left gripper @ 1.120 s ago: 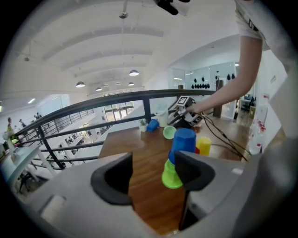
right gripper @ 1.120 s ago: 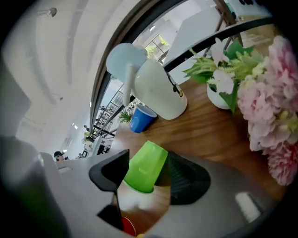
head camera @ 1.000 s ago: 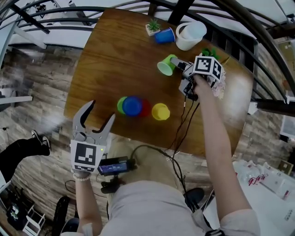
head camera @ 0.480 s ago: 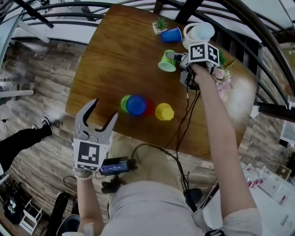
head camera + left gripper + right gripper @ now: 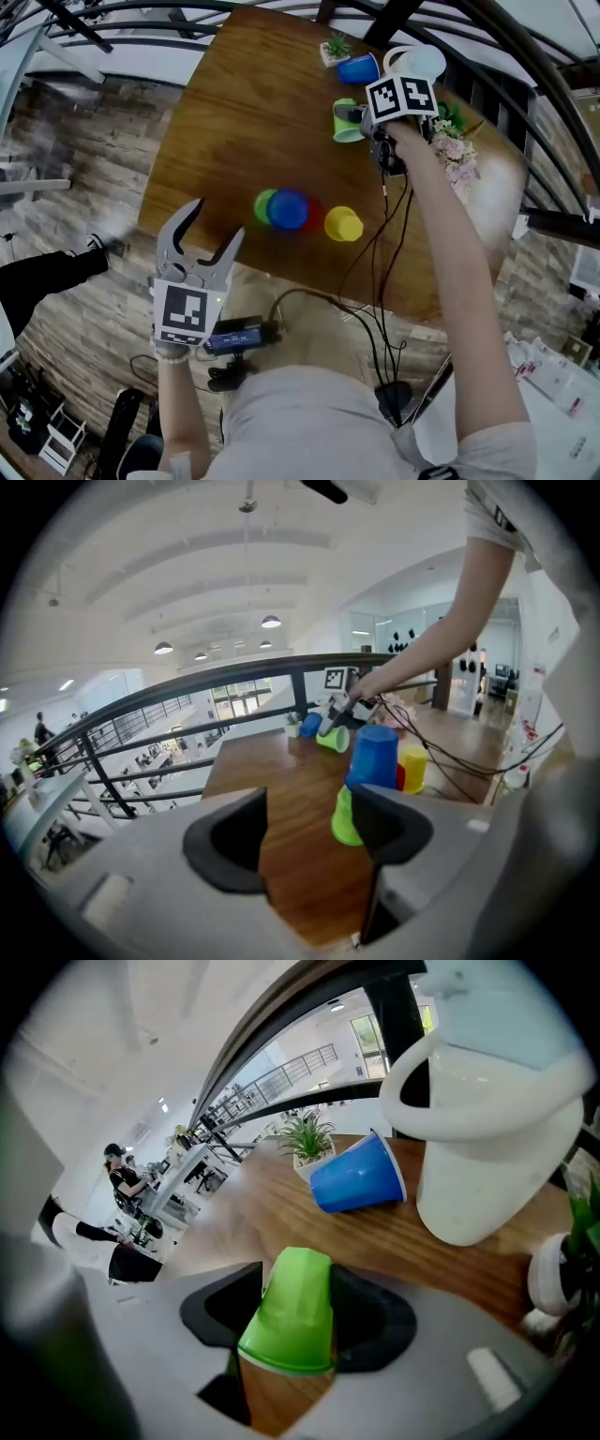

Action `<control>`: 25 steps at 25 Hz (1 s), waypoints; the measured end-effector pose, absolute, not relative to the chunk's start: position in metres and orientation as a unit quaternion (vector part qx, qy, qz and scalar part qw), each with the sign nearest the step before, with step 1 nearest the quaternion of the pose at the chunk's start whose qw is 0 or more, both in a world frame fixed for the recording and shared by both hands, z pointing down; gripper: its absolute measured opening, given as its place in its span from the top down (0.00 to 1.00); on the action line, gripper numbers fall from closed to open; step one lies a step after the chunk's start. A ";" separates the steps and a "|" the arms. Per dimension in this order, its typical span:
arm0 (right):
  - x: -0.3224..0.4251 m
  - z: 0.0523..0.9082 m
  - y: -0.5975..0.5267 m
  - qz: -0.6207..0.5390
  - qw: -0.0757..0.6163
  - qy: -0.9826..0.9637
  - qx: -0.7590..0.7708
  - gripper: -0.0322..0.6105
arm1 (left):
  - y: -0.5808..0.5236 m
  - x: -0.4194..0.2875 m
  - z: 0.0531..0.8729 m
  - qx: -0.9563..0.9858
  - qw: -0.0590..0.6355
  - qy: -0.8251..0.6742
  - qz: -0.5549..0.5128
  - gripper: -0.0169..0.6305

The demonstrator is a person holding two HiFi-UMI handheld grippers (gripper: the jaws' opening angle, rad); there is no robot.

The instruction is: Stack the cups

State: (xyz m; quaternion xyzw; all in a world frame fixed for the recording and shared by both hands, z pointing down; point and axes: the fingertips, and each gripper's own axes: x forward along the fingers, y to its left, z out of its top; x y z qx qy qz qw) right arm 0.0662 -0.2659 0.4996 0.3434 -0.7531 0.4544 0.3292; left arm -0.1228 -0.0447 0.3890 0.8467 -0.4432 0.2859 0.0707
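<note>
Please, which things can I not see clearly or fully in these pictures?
- Red plastic cup: in the head view and the left gripper view, mostly hidden behind the upside-down blue plastic cup.
- White jug with handle: in the right gripper view, its top is cut off by the upper edge.
- Distant person: in the right gripper view, too small and blurred.

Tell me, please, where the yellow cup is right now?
In the head view the yellow cup stands near the table's near edge, just right of the red cup and the blue cup.
</note>
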 end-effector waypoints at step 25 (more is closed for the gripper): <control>0.076 0.333 -0.172 0.289 0.064 -0.862 0.412 0.59 | -0.067 -0.079 0.313 0.920 0.013 -0.320 0.225 0.55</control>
